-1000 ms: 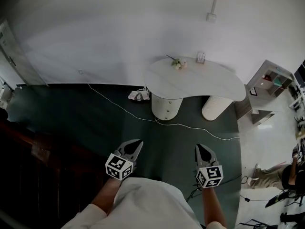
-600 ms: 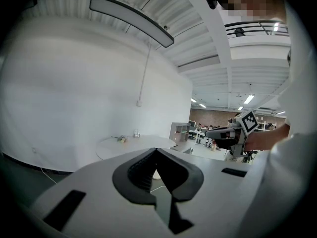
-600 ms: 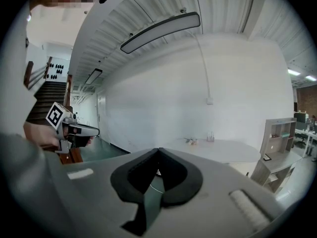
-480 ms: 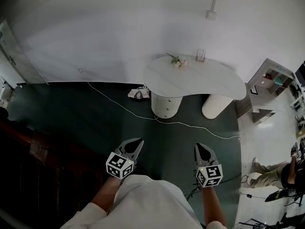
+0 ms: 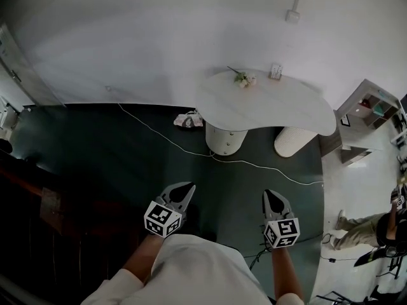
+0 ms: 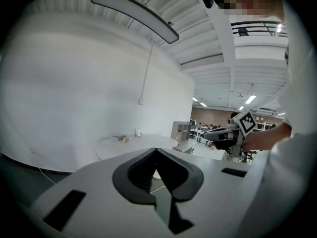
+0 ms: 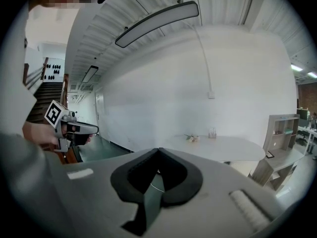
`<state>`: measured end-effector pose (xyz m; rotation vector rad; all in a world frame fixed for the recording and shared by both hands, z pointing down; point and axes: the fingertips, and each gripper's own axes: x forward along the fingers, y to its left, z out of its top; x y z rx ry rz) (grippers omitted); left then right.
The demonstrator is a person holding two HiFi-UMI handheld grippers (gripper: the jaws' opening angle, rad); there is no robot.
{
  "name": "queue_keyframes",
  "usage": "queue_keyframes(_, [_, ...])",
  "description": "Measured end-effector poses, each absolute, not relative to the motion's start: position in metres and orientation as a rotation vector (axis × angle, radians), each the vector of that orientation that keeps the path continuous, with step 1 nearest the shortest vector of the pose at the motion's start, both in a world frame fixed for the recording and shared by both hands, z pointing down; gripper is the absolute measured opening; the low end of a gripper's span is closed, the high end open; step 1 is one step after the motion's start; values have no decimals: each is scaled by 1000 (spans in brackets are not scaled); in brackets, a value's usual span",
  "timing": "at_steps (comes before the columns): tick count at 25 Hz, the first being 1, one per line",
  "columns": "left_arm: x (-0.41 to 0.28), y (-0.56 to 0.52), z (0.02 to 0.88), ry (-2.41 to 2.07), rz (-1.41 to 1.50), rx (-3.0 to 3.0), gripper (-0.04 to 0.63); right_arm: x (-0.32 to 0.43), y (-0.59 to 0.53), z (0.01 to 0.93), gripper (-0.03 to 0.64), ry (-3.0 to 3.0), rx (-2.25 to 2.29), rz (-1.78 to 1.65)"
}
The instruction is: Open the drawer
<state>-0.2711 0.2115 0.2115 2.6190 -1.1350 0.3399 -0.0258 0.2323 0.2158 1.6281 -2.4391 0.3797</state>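
A white kidney-shaped table (image 5: 267,103) stands by the wall on two round pedestals. The left pedestal (image 5: 226,138) has drawer fronts with small knobs; the right one (image 5: 294,142) is ribbed. My left gripper (image 5: 189,186) and right gripper (image 5: 269,194) are held side by side over the dark green floor, well short of the table. Both point toward it. In the left gripper view the left gripper (image 6: 155,149) has its tips together with nothing between them. In the right gripper view the right gripper (image 7: 158,149) is the same.
A white cable (image 5: 254,164) runs across the floor in front of the pedestals. A crumpled bundle (image 5: 186,120) lies left of them. Flowers (image 5: 243,77) and a small holder (image 5: 276,71) sit on the table. A shelf unit (image 5: 372,110) stands at right, dark wooden stairs (image 5: 38,215) at left.
Both grippers have moved forward toward the table, which now sits a little lower and further right in the head view. Their jaws have stayed shut.
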Motion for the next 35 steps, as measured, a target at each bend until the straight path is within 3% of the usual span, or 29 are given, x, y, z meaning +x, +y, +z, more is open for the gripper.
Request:
queue_keyframes(19, [-292, 41, 228, -975, 357, 2698, 6, -60, 95, 233, 11, -2336, 1734, 408])
queue_keyframes(35, [-291, -15, 239, -908, 334, 2699, 6, -61, 62, 245, 11, -2255, 1783, 454])
